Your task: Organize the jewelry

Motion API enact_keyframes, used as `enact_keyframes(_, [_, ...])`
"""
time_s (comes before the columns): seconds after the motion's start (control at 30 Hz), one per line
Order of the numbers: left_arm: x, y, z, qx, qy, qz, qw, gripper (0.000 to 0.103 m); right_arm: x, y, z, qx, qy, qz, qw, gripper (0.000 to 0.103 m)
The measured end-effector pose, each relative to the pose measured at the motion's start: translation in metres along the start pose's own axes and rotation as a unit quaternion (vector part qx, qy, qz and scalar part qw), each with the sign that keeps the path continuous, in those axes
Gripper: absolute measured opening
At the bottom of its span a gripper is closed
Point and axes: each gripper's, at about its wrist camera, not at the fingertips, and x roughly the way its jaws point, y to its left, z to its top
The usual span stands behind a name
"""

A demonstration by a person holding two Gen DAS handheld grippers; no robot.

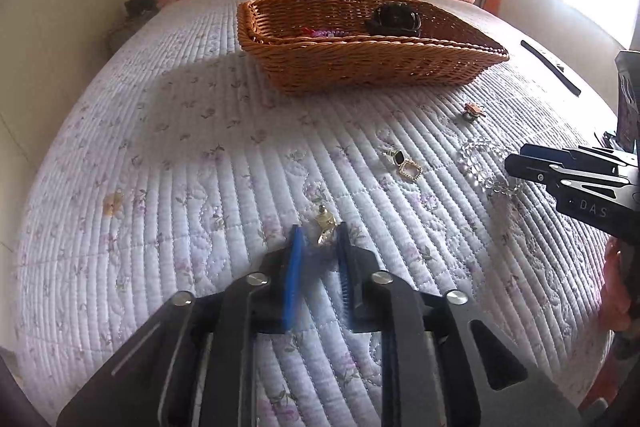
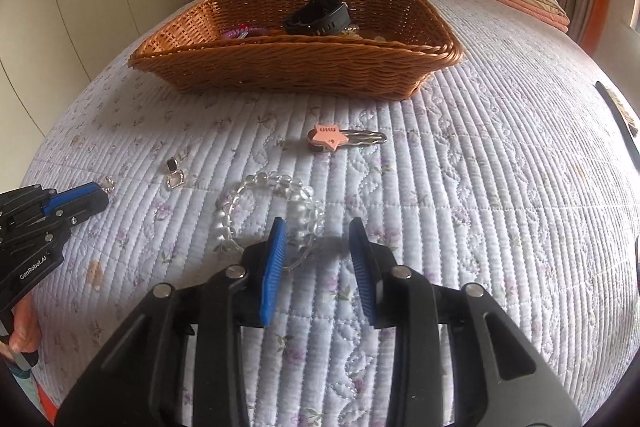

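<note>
Straddling a small gold earring [image 1: 323, 227] on the bed [image 1: 200, 187], the left gripper [image 1: 320, 247] has narrow fingers, seemingly ready to pinch. The right gripper [image 2: 318, 247] gapes wide beside the clear bracelet [image 2: 272, 211]; the basket [image 2: 296, 67] waits far.

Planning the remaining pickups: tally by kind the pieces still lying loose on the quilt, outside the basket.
Earrings: 2 (gold earring, black-and-gold earring)
Clear bead bracelet: 1
Pink star hair clip: 1
Total: 4
</note>
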Motion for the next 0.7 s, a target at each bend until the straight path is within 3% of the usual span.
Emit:
enact_keyframes(0.23, [0.007, -0.007, 0.005, 0.014, 0.003, 0.013, 0.9998, 0.029, 0.005, 0.001, 0.006, -0.023, 0.003, -0.004, 1.000, 0.030])
enact_keyframes(0.3, [0.007, -0.009, 0.004, 0.018, 0.001, 0.015, 0.9997, 0.015, 0.011, 0.007, 0.009, -0.035, 0.005, -0.013, 0.999, 0.030])
enact_keyframes(0.37, [0.005, -0.016, 0.001, 0.032, -0.003, 0.025, 0.9992, 0.012, 0.013, 0.012, 0.008, -0.042, 0.002, -0.025, 0.999, 0.030])
enact_keyframes(0.4, [0.003, -0.019, -0.001, 0.040, -0.005, 0.027, 0.9988, 0.012, 0.014, 0.013, 0.008, -0.044, 0.000, -0.028, 0.999, 0.024])
enact_keyframes(0.47, [-0.001, -0.022, -0.005, 0.049, -0.013, 0.017, 0.9986, 0.012, 0.013, 0.014, 0.008, -0.044, -0.006, -0.019, 0.999, 0.006])
enact_keyframes(0.53, [-0.008, -0.021, -0.005, 0.043, -0.025, -0.008, 0.9987, 0.012, 0.009, 0.013, 0.006, -0.040, -0.015, -0.017, 0.999, 0.006])
enact_keyframes(0.7, [-0.013, -0.014, -0.005, 0.025, -0.035, -0.030, 0.9986, 0.012, 0.004, 0.007, 0.007, -0.030, -0.027, 0.001, 0.999, 0.006])
